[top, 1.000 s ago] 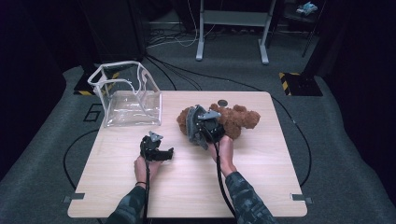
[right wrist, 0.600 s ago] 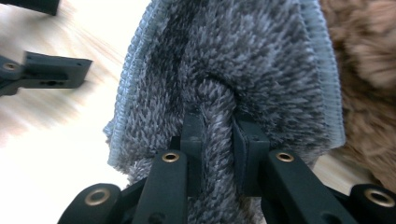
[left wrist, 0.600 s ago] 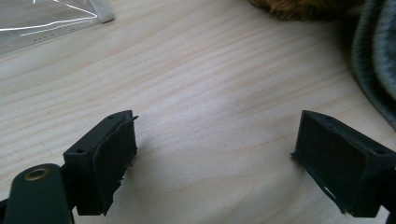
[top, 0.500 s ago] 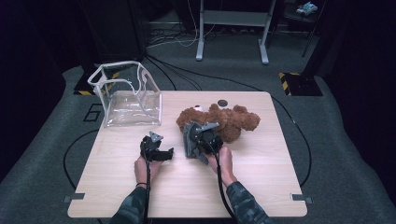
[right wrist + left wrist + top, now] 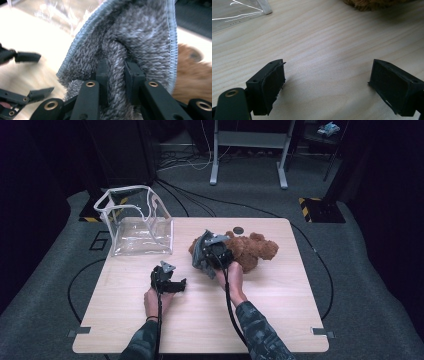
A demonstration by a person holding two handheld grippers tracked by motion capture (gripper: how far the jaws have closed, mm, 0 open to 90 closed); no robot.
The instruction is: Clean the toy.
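the right claw (image 5: 116,75) is pinched tight on a fold of the grey fluffy cloth (image 5: 140,42), holding it off the bench (image 5: 280,320) just in front of the brown teddy bear (image 5: 252,250). the left claw (image 5: 327,82) rests wide open and empty on the wood. looks like the cloth is mid-carry; next it likely needs swinging over to the clear bag (image 5: 137,227) and lowering in
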